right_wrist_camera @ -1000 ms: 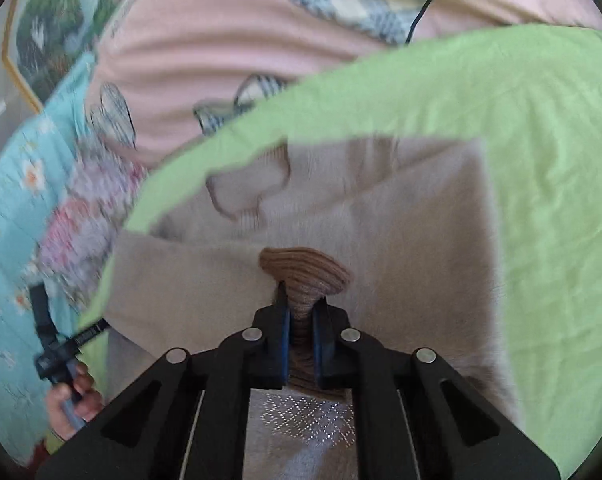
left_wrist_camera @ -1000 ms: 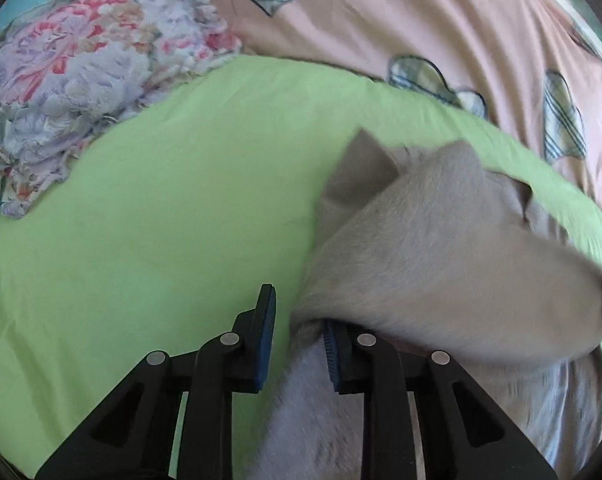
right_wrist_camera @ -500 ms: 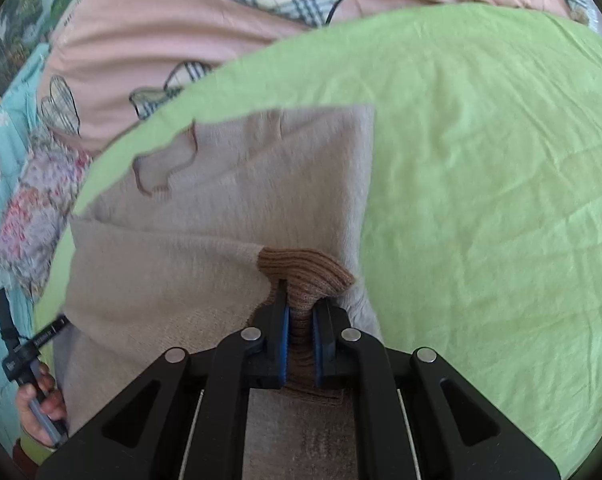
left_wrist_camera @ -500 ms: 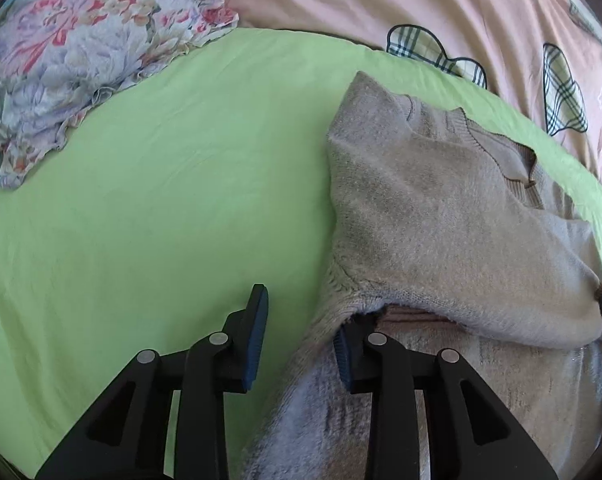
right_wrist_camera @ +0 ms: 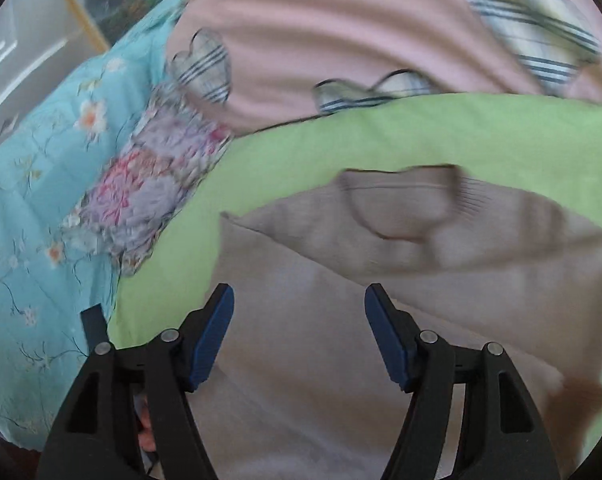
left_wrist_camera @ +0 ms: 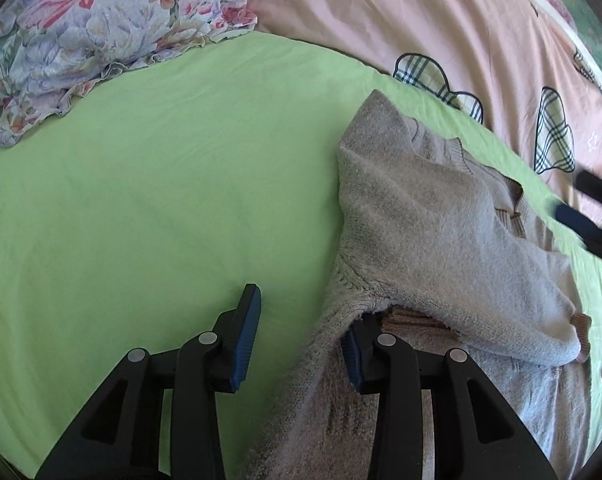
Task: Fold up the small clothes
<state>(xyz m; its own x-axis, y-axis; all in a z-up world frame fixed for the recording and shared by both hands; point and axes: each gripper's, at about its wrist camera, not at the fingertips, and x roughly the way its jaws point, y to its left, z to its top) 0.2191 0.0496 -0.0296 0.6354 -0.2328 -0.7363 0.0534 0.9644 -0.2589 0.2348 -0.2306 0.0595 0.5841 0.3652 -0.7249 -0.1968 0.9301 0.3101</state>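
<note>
A small beige knit sweater (left_wrist_camera: pixel 433 232) lies on the green sheet (left_wrist_camera: pixel 161 200), with one sleeve folded across its body and the brown cuff (left_wrist_camera: pixel 581 328) at the right. My left gripper (left_wrist_camera: pixel 301 340) is open at the sweater's left edge, its right finger under the folded sleeve. In the right wrist view the sweater (right_wrist_camera: pixel 421 280) lies flat with its neckline (right_wrist_camera: pixel 401 204) at the far side. My right gripper (right_wrist_camera: pixel 299 336) is open and empty above the sweater's body. The right gripper's fingers (left_wrist_camera: pixel 589 220) show at the right edge of the left wrist view.
A floral pillow (left_wrist_camera: pixel 101 32) lies at the far left of the green sheet. A pink quilt with plaid hearts (left_wrist_camera: pixel 421 20) runs along the far side. A turquoise floral cover (right_wrist_camera: pixel 33 220) lies left of the pillow.
My right gripper has opened and let go of the brown cuff, then lifted away. The sleeve now rests folded across the sweater. My left gripper has opened wider.
</note>
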